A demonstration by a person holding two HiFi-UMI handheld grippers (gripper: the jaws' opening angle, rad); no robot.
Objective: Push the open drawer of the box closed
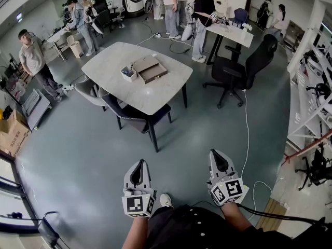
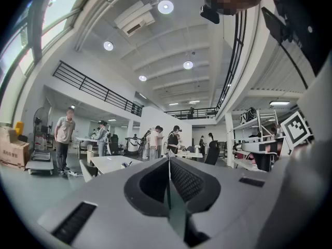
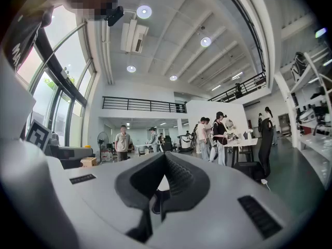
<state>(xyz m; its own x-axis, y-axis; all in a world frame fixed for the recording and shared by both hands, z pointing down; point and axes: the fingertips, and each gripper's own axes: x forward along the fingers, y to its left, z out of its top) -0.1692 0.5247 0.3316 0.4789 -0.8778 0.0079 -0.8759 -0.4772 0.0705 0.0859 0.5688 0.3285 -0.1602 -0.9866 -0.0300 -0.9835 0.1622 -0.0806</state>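
A brown box with its drawer pulled open [image 1: 150,69] lies on the white table [image 1: 109,69] far ahead of me in the head view. My left gripper [image 1: 139,166] and right gripper [image 1: 217,157] hang low near my body, well short of the table, over the grey floor. Both are shut with nothing between the jaws. In the left gripper view the left gripper [image 2: 169,161] points level across the room with the table [image 2: 109,164] small in the distance. The right gripper [image 3: 165,156] also points level toward the room.
A small white bin [image 1: 128,73] stands beside the box. Dark chairs [image 1: 136,116] sit at the table's near side and a black office chair [image 1: 244,69] stands to the right. A white cable [image 1: 247,139] runs along the floor. Shelving [image 1: 311,97] lines the right. Several people stand beyond.
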